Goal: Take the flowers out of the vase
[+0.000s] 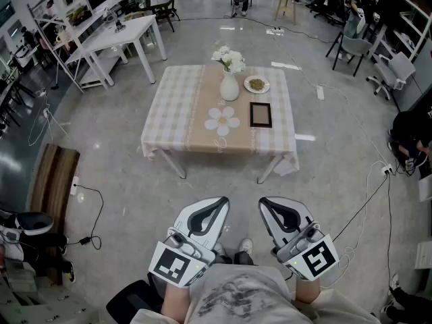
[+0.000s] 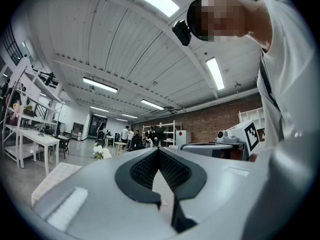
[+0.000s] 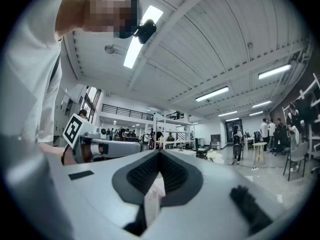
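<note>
Left gripper point(image 1: 217, 206) and right gripper point(image 1: 268, 205) — both with jaws together, empty. Flowers point(image 1: 228, 58) sit in the vase point(image 1: 229, 88) at twelve o'clock.

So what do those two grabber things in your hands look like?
The left gripper and the right gripper both have pale grey rounded shells with black ribbed pads inside. Each carries a white cube printed with black square markers. The person wears a light shirt with a grey print.
</note>
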{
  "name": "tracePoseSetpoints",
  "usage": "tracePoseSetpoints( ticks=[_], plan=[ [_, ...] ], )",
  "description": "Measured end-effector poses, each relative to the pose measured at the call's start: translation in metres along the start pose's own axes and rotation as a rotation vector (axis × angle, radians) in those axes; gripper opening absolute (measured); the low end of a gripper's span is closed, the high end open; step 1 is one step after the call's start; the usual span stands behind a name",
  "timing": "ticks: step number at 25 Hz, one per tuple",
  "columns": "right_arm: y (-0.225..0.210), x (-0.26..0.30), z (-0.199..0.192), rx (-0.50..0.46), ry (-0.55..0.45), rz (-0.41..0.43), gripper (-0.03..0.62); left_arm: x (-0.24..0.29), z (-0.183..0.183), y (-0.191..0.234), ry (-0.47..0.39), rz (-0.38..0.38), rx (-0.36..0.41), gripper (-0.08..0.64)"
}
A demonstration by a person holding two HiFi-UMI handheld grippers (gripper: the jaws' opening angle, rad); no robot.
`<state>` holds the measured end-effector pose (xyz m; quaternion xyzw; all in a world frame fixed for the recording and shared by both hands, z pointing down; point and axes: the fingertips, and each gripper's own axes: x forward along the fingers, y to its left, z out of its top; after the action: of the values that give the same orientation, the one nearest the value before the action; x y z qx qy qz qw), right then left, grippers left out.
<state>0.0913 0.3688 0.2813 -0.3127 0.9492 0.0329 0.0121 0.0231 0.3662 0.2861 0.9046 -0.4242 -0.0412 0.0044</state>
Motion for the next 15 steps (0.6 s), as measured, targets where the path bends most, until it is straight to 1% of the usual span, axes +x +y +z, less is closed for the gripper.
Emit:
tracePoseSetpoints(
  ticks=[4, 8, 12, 15],
  plan=[
    [-0.003, 0.004, 0.000, 0.000, 0.000, 0.000, 0.015, 0.002, 0.003, 0.002, -0.016, 0.003, 0.006, 0.009],
    [-0.006, 0.007, -0.004, 0.000, 0.013, 0.012, 0.017, 0.004, -0.002, 0.001, 0.012, 0.015, -0.016, 0.009],
    [-0.011, 0.003, -0.007, 0.007, 0.016, 0.027, 0.017, 0.011, -0.002, 0.002, -0.008, 0.030, 0.006, 0.009],
    [-0.014, -0.002, -0.007, 0.011, 0.021, 0.046, 0.017, 0.016, -0.003, -0.002, -0.004, 0.040, -0.004, 0.009]
  ],
)
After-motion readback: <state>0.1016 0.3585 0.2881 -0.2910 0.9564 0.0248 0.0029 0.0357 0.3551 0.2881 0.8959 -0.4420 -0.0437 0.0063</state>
